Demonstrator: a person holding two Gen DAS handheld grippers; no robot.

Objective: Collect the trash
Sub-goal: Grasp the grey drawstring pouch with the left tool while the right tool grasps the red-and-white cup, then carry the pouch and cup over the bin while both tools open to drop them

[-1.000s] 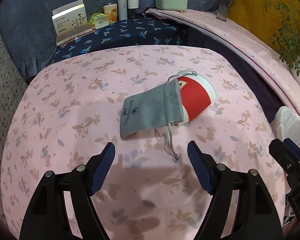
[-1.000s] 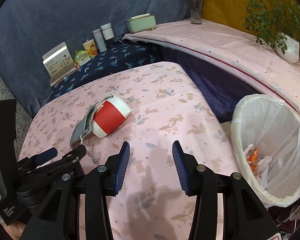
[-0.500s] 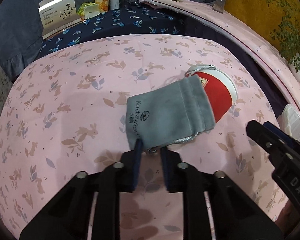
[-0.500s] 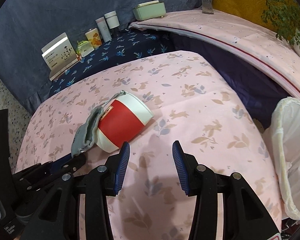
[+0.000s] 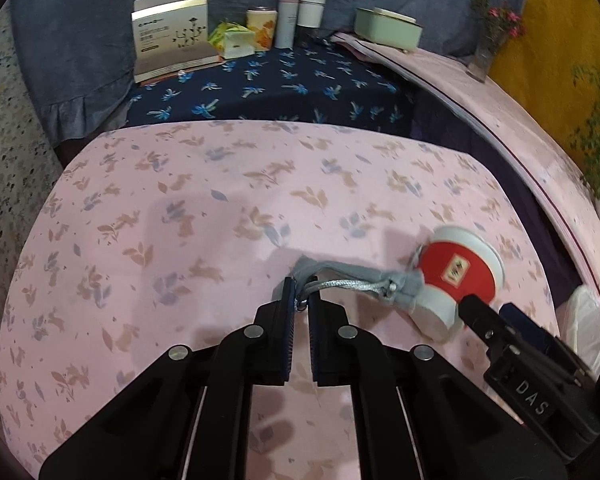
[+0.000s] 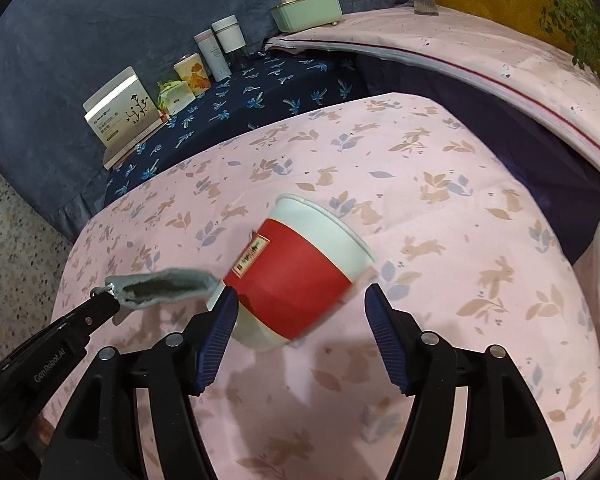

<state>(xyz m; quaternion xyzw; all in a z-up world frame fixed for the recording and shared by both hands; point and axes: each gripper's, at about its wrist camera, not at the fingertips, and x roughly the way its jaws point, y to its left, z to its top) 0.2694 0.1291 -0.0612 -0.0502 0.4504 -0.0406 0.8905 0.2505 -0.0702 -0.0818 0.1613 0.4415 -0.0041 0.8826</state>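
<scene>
On the pink-clothed bench, the red-and-white paper cup lies on its side. The left gripper has its fingers clamped on the grey pouch beside the cup; the right gripper, fingers just spread wide, straddles the cup's base without pressing.

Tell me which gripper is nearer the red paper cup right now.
Right. The right gripper straddles the red paper cup, jaws open. The left gripper is off to its side, shut on the grey pouch.

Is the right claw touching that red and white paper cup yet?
Cannot tell. In the right wrist view the right gripper straddles the cup, jaws open; neither contact nor gap shows plainly.
</scene>
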